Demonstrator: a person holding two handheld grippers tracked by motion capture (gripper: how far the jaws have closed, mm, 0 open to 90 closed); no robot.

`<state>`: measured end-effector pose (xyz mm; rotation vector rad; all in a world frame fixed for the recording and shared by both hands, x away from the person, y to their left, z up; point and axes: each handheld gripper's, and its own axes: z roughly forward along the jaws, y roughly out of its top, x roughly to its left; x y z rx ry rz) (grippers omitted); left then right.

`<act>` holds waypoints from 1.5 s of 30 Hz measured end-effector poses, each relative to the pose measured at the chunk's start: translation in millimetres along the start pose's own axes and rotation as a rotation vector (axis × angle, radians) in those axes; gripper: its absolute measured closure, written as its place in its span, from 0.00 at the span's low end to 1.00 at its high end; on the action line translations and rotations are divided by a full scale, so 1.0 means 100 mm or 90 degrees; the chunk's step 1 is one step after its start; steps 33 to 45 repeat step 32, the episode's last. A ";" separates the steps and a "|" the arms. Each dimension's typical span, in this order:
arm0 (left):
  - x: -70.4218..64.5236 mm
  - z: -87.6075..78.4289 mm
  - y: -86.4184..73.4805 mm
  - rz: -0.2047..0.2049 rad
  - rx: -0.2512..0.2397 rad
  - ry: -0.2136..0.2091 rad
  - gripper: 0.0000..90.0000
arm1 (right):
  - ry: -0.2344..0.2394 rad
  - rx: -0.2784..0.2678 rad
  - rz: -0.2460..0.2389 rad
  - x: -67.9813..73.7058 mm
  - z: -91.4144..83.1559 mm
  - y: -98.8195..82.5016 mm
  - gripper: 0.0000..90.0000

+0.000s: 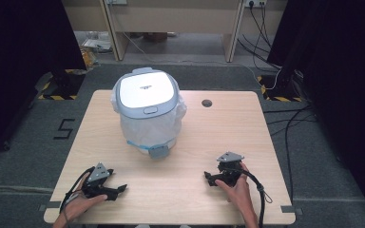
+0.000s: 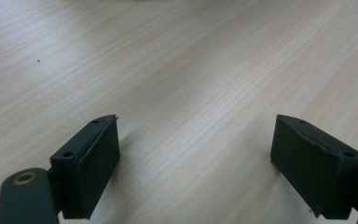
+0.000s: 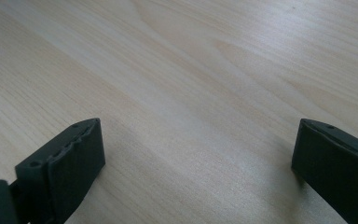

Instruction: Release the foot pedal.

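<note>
Down at the high view's lower left, the left gripper (image 1: 116, 191) rests wide open on pale wood-grain table (image 1: 204, 142); the rounded white rice cooker (image 1: 147, 111) stands upper centre; lower right, the right gripper (image 1: 210, 177) gapes equally, empty.

Each black hand-held gripper (image 1: 115, 191) carries a grey three-cornered plate and cable.

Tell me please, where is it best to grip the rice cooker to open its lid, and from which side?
Probably the grey latch button at the front edge of the lid, reached from the person's side, from above. The rice cooker stands upright with the button facing both open grippers, left and right; either could press it.
</note>
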<state>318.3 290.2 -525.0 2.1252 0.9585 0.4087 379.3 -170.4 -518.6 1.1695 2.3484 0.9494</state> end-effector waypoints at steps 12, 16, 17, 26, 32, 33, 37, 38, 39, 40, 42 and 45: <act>-0.09 -0.13 -0.12 0.001 0.000 -0.001 0.17 | -0.001 0.000 0.000 0.00 0.00 0.00 0.03; -0.10 -0.14 -0.14 0.000 -0.002 -0.005 0.17 | -0.001 0.000 0.000 0.00 0.00 0.00 0.03; -0.10 -0.15 -0.14 0.001 -0.002 -0.005 0.17 | -0.001 0.000 0.000 0.00 0.00 0.00 0.03; -0.09 -0.15 -0.14 0.001 -0.002 -0.006 0.17 | -0.001 0.000 0.001 0.00 0.00 0.00 0.03; -0.09 -0.15 -0.14 0.000 -0.003 -0.007 0.17 | -0.001 0.000 0.004 0.01 0.00 0.00 0.02; -0.09 -0.15 -0.14 0.000 -0.003 -0.007 0.17 | -0.001 0.000 0.004 0.01 0.00 0.00 0.02; -0.09 -0.15 -0.14 0.000 -0.003 -0.007 0.17 | -0.001 0.000 0.004 0.01 0.00 0.00 0.02; -0.09 -0.15 -0.14 0.000 -0.003 -0.007 0.17 | -0.001 0.000 0.004 0.01 0.00 0.00 0.02; -0.09 -0.15 -0.14 0.000 -0.003 -0.007 0.17 | -0.001 0.000 0.004 0.01 0.00 0.00 0.02; -0.09 -0.15 -0.14 0.000 -0.003 -0.007 0.17 | -0.001 0.000 0.004 0.01 0.00 0.00 0.02; -0.09 -0.15 -0.14 0.000 -0.003 -0.007 0.17 | -0.001 0.000 0.004 0.01 0.00 0.00 0.02; -0.09 -0.15 -0.14 0.000 -0.003 -0.007 0.17 | -0.001 0.000 0.004 0.01 0.00 0.00 0.02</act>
